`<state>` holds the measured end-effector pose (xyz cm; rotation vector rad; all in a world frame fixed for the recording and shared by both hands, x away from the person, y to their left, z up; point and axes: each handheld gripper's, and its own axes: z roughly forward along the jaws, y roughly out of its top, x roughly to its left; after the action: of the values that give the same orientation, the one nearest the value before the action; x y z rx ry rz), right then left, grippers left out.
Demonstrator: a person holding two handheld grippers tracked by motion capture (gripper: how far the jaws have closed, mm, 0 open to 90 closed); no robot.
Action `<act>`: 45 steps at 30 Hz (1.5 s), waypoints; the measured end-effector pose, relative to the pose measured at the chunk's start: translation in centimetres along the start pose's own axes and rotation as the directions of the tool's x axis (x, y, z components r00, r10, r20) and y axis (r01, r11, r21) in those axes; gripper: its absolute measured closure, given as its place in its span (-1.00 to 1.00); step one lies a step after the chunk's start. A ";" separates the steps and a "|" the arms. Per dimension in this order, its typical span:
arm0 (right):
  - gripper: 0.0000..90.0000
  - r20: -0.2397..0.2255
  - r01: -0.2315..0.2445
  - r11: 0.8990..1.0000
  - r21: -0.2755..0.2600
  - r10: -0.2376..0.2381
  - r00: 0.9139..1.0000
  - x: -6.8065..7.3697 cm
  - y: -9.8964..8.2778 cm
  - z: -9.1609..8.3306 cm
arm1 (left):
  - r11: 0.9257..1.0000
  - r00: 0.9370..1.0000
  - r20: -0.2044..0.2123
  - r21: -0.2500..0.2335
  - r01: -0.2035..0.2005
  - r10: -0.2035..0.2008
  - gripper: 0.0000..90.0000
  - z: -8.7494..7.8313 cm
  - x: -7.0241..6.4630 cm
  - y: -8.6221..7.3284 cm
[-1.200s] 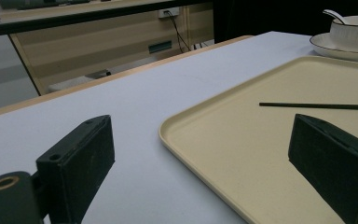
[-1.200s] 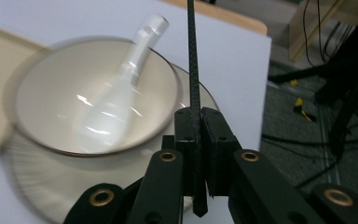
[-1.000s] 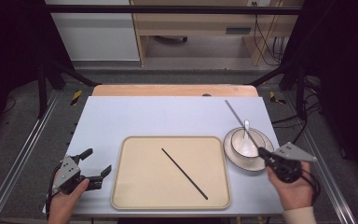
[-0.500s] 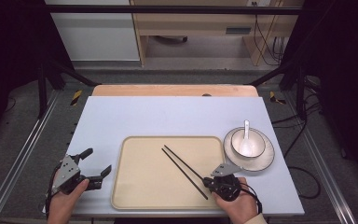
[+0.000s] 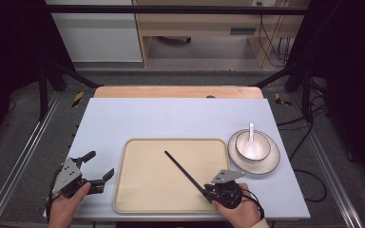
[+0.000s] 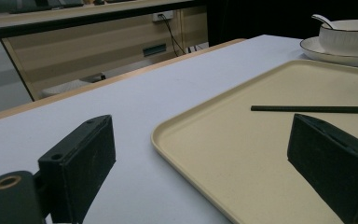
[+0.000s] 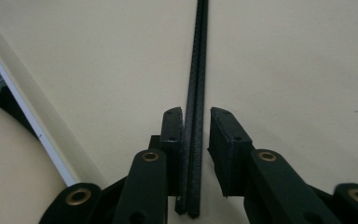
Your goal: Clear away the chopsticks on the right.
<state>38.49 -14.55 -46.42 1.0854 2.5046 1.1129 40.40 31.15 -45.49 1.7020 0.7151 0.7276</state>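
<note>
Two black chopsticks [image 5: 183, 170] lie side by side on the beige tray [image 5: 147, 190], slanting from its middle toward the near right corner. My right gripper [image 5: 208, 191] is at their near end. In the right gripper view the pair [image 7: 199, 56] runs between the jaws of that gripper [image 7: 196, 114], touching the left jaw with a gap to the right one, so it is open. My left gripper [image 5: 100, 164] rests wide open on the table left of the tray, with nothing between its jaws [image 6: 200, 126].
A white bowl [image 5: 253, 145] with a white spoon [image 5: 251, 130] in it stands on a plate [image 5: 271, 164] just right of the tray. The pale blue table top [image 5: 171, 118] stretches behind the tray to a wooden back edge.
My right gripper brought a second chopstick from beside the bowl onto the tray, laid it by the first, then pulled back to their near end. The left gripper stayed still.
</note>
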 end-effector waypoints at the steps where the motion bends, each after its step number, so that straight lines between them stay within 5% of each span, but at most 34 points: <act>1: 0.58 0.019 0.004 1.000 -0.009 -0.004 1.000 0.0 -0.1 -0.1 | 1.000 1.000 0.006 -0.001 -0.001 0.001 -0.82 0.0 -0.1 0.2; 6: 0.08 0.103 0.018 0.998 -0.059 -0.011 0.995 -0.6 -0.5 -0.9 | 0.999 0.996 0.089 0.033 0.015 -0.018 -0.77 0.8 -1.5 1.3; 9: -0.20 0.167 0.014 0.997 -0.072 -0.002 0.986 -0.9 -0.7 -1.2 | 0.998 0.983 0.181 0.056 -0.010 -0.001 -0.76 1.9 -3.5 2.2; 12: -0.55 0.208 0.030 0.992 -0.120 -0.005 0.978 -1.2 -0.7 -1.8 | 0.994 0.975 0.221 0.092 -0.057 0.036 -0.76 3.4 -6.3 3.3; 16: -0.78 0.215 0.039 0.985 -0.166 -0.002 0.977 -1.4 -0.7 -2.5 | 0.992 0.965 0.260 0.117 -0.054 0.022 -0.69 5.3 -8.4 4.7; 21: -0.84 0.208 0.049 0.979 -0.196 -0.007 0.978 -2.2 -0.9 -3.5 | 0.983 0.970 0.243 0.177 -0.048 0.004 -0.48 8.2 -9.7 5.9; 24: -0.81 0.196 -0.014 0.979 -0.203 0.055 0.979 -3.2 -1.7 -4.1 | 0.971 0.971 0.237 0.226 -0.077 0.022 -0.23 10.7 -10.6 6.3; 27: -0.76 0.205 -0.012 0.977 -0.211 0.057 0.977 -3.4 -1.9 -4.7 | 0.957 0.973 0.231 0.284 -0.059 -0.008 0.00 12.6 -11.2 6.2; 29: -0.74 0.220 -0.006 0.972 -0.236 0.059 0.974 -3.6 -2.0 -5.3 | 0.944 0.973 0.229 0.317 -0.090 0.016 0.16 13.5 -11.5 5.8; 31: -0.74 0.252 0.011 0.965 -0.261 0.058 0.966 -3.7 -2.2 -5.9 | 0.936 0.969 0.248 0.337 -0.100 0.014 0.38 14.0 -11.4 5.3; 32: -0.74 0.283 0.032 0.961 -0.274 0.049 0.958 -3.8 -2.6 -6.3 | 0.926 0.964 0.267 0.362 -0.109 0.009 0.64 14.2 -11.4 4.8; 34: -0.74 0.298 0.038 0.959 -0.281 0.049 0.953 -3.8 -2.9 -6.4 | 0.921 0.962 0.272 0.375 -0.108 0.002 0.80 14.3 -11.3 4.6; 38: -0.71 0.319 0.065 0.956 -0.285 0.031 0.947 -3.5 -3.1 -6.2 | 0.905 0.958 0.288 0.407 -0.123 0.001 0.98 14.6 -11.1 4.6; 45: -0.71 0.321 0.069 0.953 -0.294 0.030 0.946 -3.6 -3.6 -6.2 | 0.896 0.960 0.281 0.431 -0.108 -0.020 1.00 15.3 -10.8 4.6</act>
<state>36.38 -22.18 -45.00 1.0536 2.0121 1.1573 45.84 12.67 -45.49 2.1912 0.6762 0.3518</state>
